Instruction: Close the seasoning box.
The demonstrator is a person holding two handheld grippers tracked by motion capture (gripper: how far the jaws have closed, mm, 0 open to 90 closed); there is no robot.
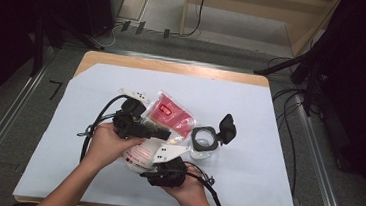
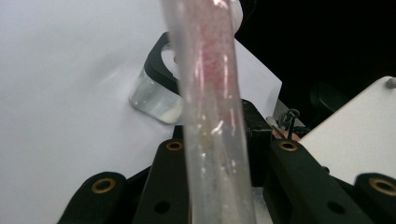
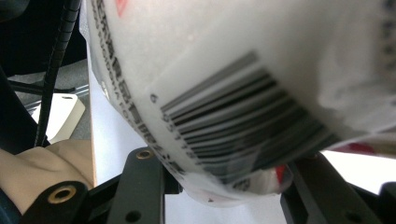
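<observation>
Pinching the bag's (image 2: 212,116) thin edge, the left gripper's (image 2: 219,154) fingers (image 2: 170,172) stand nearly closed with the clear, red-flecked film running up between them. The right gripper's (image 3: 219,186) fingers (image 3: 142,182) sit wider, clamped on the bag's bulging lower end, barcode side facing its camera. The left gripper view adds a clear jar (image 2: 156,95) with a black rim on the white sheet beyond. The high view shows both hands holding the bag above the tabletop (image 1: 253,79), the jar just right of it with its lid (image 1: 227,127) flipped open.
</observation>
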